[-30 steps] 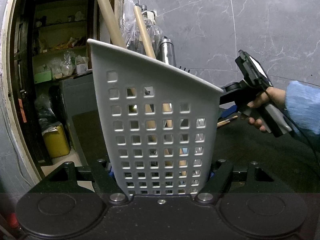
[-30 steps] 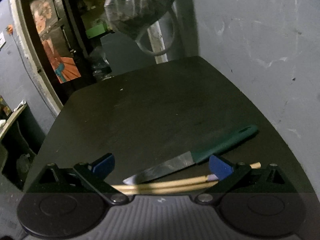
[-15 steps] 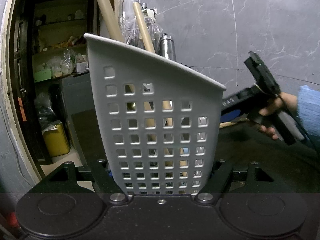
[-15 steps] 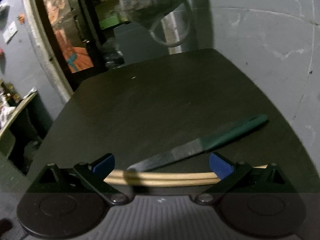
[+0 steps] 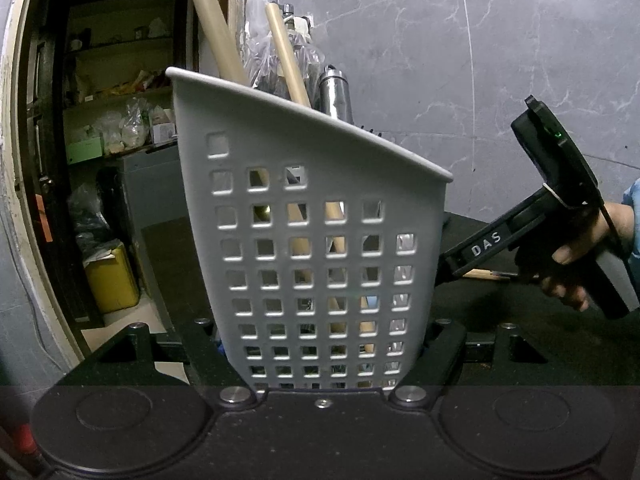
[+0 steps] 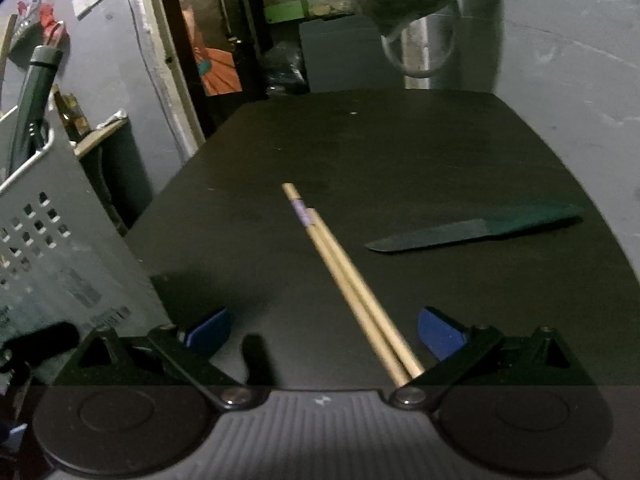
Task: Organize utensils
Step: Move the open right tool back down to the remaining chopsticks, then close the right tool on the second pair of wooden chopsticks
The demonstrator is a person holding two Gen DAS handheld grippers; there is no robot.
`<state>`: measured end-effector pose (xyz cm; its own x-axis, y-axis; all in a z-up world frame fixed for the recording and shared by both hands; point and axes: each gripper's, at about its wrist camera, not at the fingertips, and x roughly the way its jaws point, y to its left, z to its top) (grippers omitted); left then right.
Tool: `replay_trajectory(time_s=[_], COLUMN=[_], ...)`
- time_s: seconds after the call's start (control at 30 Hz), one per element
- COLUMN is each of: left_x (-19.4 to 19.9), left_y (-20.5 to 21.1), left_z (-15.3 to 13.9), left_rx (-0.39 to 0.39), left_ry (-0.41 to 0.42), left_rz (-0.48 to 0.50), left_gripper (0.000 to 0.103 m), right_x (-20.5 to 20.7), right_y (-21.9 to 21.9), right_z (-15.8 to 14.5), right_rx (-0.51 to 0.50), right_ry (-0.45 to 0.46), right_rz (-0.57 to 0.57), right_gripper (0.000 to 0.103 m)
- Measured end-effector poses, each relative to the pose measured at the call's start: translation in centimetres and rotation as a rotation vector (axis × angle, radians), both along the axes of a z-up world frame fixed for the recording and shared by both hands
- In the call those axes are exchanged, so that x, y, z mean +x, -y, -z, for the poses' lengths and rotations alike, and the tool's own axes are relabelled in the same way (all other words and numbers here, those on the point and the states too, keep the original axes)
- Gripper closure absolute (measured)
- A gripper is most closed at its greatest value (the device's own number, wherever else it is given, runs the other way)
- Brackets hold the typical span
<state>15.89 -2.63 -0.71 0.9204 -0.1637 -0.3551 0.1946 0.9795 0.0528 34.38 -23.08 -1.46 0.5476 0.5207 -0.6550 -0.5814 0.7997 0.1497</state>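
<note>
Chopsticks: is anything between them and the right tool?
Nothing visible. The chopsticks lie on the table between the right tool's open fingers, nearer the right-hand pad. The knife lies apart, off to the right.

grey basket (image 5: 312,240) with square holes; tan chopsticks (image 6: 344,276); green-handled knife (image 6: 476,228); black table (image 6: 400,152).

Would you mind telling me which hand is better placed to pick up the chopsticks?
Right. The right gripper is open, with the chopsticks lying between its pads on the black table. The left gripper is shut on the grey utensil basket, so it is occupied.
</note>
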Motion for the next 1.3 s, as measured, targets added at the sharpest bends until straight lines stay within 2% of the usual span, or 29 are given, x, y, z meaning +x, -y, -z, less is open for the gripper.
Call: replay_trajectory(time_s=[0.2, 0.3, 0.37, 0.47, 0.53, 0.67, 0.73, 0.83, 1.1, 1.17, 1.23, 1.3], left_x=[0.0, 0.0, 0.0, 0.0, 0.0, 0.1, 0.1, 0.1, 0.0, 0.0, 0.0, 0.0], left_y=[0.0, 0.0, 0.0, 0.1, 0.0, 0.1, 0.1, 0.1, 0.0, 0.0, 0.0, 0.0], left_z=[0.0, 0.0, 0.0, 0.0, 0.0, 0.0, 0.0, -0.1, 0.0, 0.0, 0.0, 0.1], left_rx=[-0.001, 0.000, -0.001, 0.000, -0.001, -0.003, -0.003, -0.005, -0.005, -0.005, -0.005, -0.006], left_ry=[0.001, 0.000, 0.000, 0.000, 0.000, 0.000, 0.000, 0.001, 0.004, 0.003, 0.003, 0.004], left_rz=[0.000, 0.000, 0.000, 0.000, 0.000, 0.000, 0.001, 0.001, 0.003, 0.003, 0.003, 0.003], left_gripper=[0.027, 0.027, 0.027, 0.027, 0.027, 0.027, 0.027, 0.027, 0.027, 0.027, 0.027, 0.027], right_x=[-0.8, -0.7, -0.2, 0.3, 0.2, -1.0, -2.0, -3.9, -9.3, -9.9, -10.0, -9.9], right_y=[-1.4, -1.6, -1.8, -1.8, -1.7, -1.1, -0.8, -0.3, 0.5, 0.8, 1.5, 2.1], right_z=[-0.1, -0.4, -0.4, -0.3, -0.3, 0.0, 0.2, 0.4, 0.4, 0.4, 0.3, 0.1], right_rx=[0.018, 0.021, 0.013, -0.001, -0.014, -0.029, -0.042, -0.045, -0.024, 0.004, 0.038, 0.059], right_ry=[0.003, 0.019, 0.020, 0.038, 0.051, 0.069, 0.087, 0.097, 0.041, 0.019, 0.007, 0.006], right_rz=[-0.048, -0.031, 0.001, 0.044, 0.067, 0.087, 0.088, 0.087, 0.055, 0.057, 0.063, 0.077], right_gripper=[0.001, 0.003, 0.010, 0.029, 0.046, 0.057, 0.077, 0.086, 0.087, 0.084, 0.070, 0.068])
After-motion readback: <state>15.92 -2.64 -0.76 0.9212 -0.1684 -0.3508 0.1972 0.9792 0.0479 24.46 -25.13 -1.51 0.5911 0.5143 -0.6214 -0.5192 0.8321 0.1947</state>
